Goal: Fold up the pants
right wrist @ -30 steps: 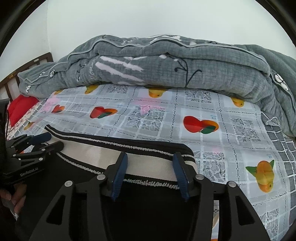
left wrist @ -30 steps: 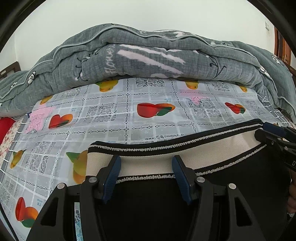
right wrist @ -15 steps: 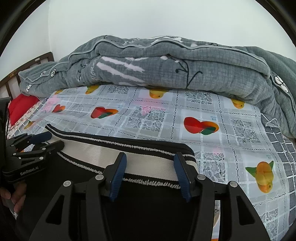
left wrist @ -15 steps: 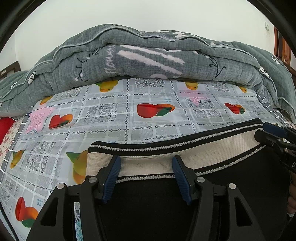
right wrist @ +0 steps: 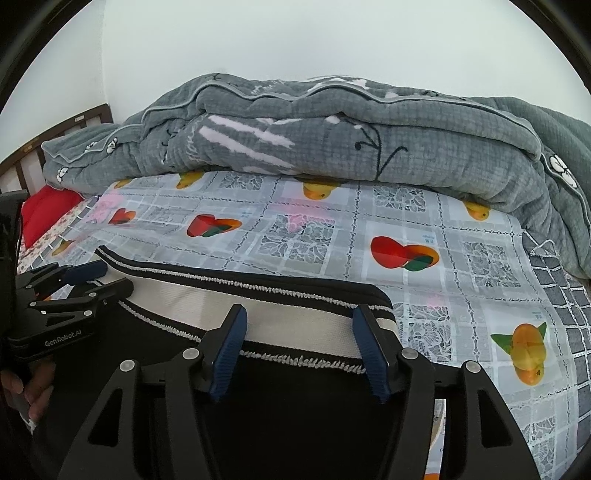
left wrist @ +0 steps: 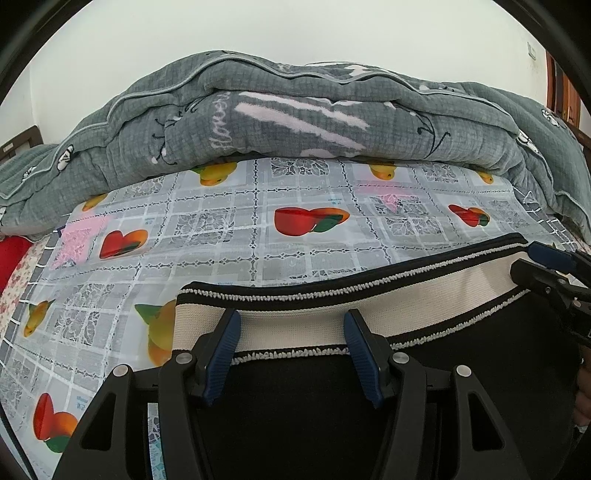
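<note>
A bed is seen, covered by a glossy grey-and-white checked plastic sheet (left wrist: 303,254) printed with red and orange fruit and lace-like squares. Along the far edge of the bed a bulky grey quilted blanket (left wrist: 295,122) with pale pink streaks and dark embroidered stems is piled, and behind it a plain white wall (left wrist: 258,33) is shown. At the far left corner a dark wooden slatted headboard (right wrist: 55,147) and a red cushion (right wrist: 48,210) are visible; at the far right a strip of brown wooden frame (left wrist: 561,92) is seen.

The black pants (left wrist: 295,406), with a cream knitted waistband (left wrist: 295,328) trimmed in black and white, are laid flat at the near edge of the bed, the waistband facing the blanket.

The left tongs (left wrist: 291,339) are held apart over the left end of the waistband, the blue pads clear of the cloth. The right tongs (right wrist: 301,343) are opening over the right end, with the waistband between the pads but not pinched. A hand (right wrist: 26,391) is glimpsed behind the left tongs.
</note>
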### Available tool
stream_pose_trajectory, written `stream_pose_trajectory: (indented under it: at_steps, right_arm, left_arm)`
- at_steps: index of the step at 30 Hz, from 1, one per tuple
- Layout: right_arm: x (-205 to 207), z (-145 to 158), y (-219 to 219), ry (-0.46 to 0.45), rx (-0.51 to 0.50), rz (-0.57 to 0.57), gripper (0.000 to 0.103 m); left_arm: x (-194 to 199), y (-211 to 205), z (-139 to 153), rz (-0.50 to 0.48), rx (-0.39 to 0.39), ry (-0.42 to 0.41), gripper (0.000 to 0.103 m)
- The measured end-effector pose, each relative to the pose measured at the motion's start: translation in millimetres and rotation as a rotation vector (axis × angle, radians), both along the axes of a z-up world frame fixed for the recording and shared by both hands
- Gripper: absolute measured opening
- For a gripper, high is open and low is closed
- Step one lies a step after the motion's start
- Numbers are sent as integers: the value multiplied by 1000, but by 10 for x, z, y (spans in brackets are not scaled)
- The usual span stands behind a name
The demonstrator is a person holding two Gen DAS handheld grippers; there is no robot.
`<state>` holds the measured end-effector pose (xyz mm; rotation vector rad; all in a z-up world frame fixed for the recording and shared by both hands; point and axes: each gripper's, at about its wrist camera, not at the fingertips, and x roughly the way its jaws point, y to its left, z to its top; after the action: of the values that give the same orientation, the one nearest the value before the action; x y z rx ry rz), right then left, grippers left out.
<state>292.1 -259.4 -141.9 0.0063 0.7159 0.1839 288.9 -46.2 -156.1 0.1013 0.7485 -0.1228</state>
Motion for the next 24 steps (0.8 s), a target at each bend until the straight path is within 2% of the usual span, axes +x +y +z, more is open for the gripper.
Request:
stream_pose_trajectory:
  at_steps: [24]
  right_arm:
    - [-3,-4,23,1,-13,1,61]
  left_arm:
    - [10,-17,-8,-2,9,6,57]
